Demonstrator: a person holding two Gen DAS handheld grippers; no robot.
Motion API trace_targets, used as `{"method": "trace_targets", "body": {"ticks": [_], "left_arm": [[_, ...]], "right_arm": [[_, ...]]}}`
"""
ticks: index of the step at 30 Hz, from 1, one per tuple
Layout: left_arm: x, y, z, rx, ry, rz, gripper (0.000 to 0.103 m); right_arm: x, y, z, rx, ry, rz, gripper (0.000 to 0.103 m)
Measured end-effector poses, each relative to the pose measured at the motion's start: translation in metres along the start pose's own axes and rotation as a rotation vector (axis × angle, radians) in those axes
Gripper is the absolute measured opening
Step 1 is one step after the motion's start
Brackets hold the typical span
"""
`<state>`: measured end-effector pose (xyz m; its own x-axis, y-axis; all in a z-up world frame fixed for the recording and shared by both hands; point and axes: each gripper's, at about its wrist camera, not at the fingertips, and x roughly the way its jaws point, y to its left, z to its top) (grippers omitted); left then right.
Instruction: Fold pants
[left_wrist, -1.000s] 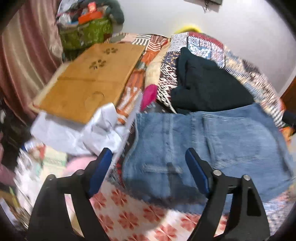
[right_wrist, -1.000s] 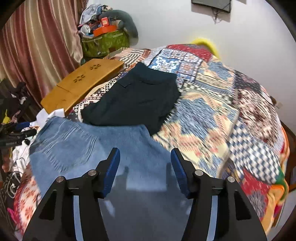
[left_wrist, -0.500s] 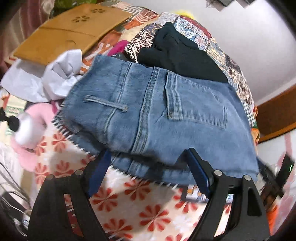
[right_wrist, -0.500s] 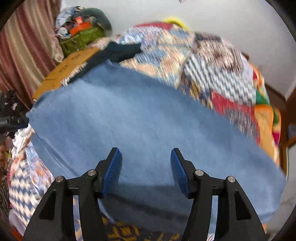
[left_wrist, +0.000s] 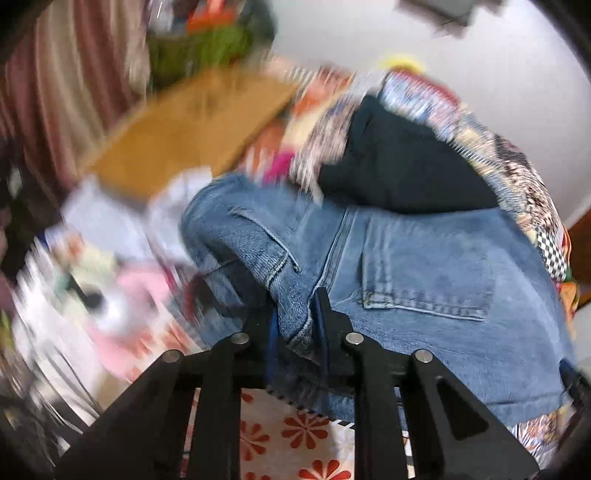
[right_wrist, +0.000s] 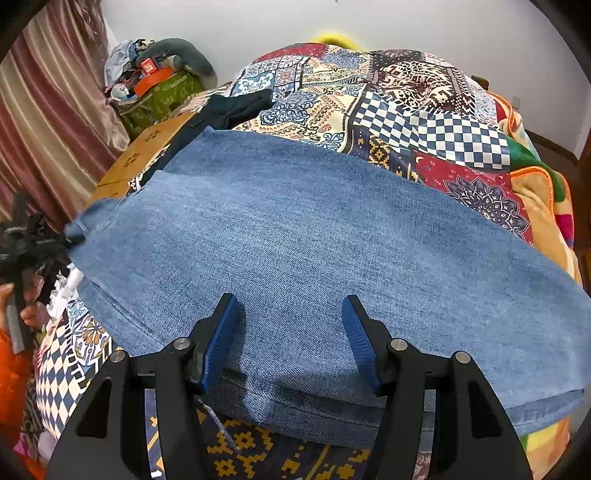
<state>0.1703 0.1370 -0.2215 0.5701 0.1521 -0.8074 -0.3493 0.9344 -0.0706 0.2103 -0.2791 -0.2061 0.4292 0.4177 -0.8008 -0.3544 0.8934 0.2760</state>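
Observation:
Blue jeans (right_wrist: 303, 236) lie across a patchwork bed cover (right_wrist: 424, 122), the legs stretched to the right. In the left wrist view the waist end with a back pocket (left_wrist: 424, 273) shows. My left gripper (left_wrist: 297, 325) is shut on the jeans' waistband at the belt-loop side. My right gripper (right_wrist: 290, 343) is open, its blue pads on either side of the near folded edge of the legs, holding nothing. The left gripper also shows in the right wrist view at the left edge (right_wrist: 33, 243).
A dark folded garment (left_wrist: 399, 166) lies behind the jeans. A wooden board (right_wrist: 144, 151) and a green box of clutter (right_wrist: 159, 96) stand at the far left by curtains. White and pink items (left_wrist: 122, 266) lie left of the bed.
My left gripper moved in and closed on the jeans' waistband, and its view is blurred by motion. My right gripper stays open over the jeans' near edge.

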Motion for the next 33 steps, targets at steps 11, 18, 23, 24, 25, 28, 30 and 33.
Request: {"method": "trace_targets", "body": {"ticks": [11, 18, 23, 24, 25, 28, 30, 33], "left_arm": [[0.058, 0.02, -0.045, 0.057, 0.204, -0.04, 0.026], [0.051, 0.037, -0.042, 0.079, 0.23, -0.025, 0.05], [0.011, 0.037, -0.034, 0.133, 0.149, 0.055, 0.054], [0.002, 0.038, -0.029, 0.132, 0.125, 0.059, 0.058], [-0.003, 0.033, -0.021, 0.128, 0.106, 0.058, 0.063], [-0.009, 0.019, -0.003, 0.129, 0.058, 0.05, 0.071], [-0.009, 0.005, 0.008, 0.135, 0.044, 0.043, 0.073], [-0.003, -0.021, 0.016, 0.139, 0.058, -0.016, 0.075]], "right_arm": [[-0.003, -0.002, -0.003, 0.029, -0.003, -0.009, 0.054], [-0.019, -0.02, -0.015, 0.09, 0.015, -0.022, 0.063], [-0.033, -0.053, -0.04, 0.21, 0.027, -0.016, 0.066], [-0.037, -0.058, -0.045, 0.223, 0.032, -0.035, 0.066], [-0.041, -0.063, -0.05, 0.235, 0.031, -0.062, 0.066], [-0.058, -0.084, -0.062, 0.304, -0.003, -0.097, 0.066], [-0.072, -0.103, -0.069, 0.37, -0.045, -0.117, 0.066], [-0.088, -0.134, -0.08, 0.476, -0.108, -0.155, 0.066]]}}
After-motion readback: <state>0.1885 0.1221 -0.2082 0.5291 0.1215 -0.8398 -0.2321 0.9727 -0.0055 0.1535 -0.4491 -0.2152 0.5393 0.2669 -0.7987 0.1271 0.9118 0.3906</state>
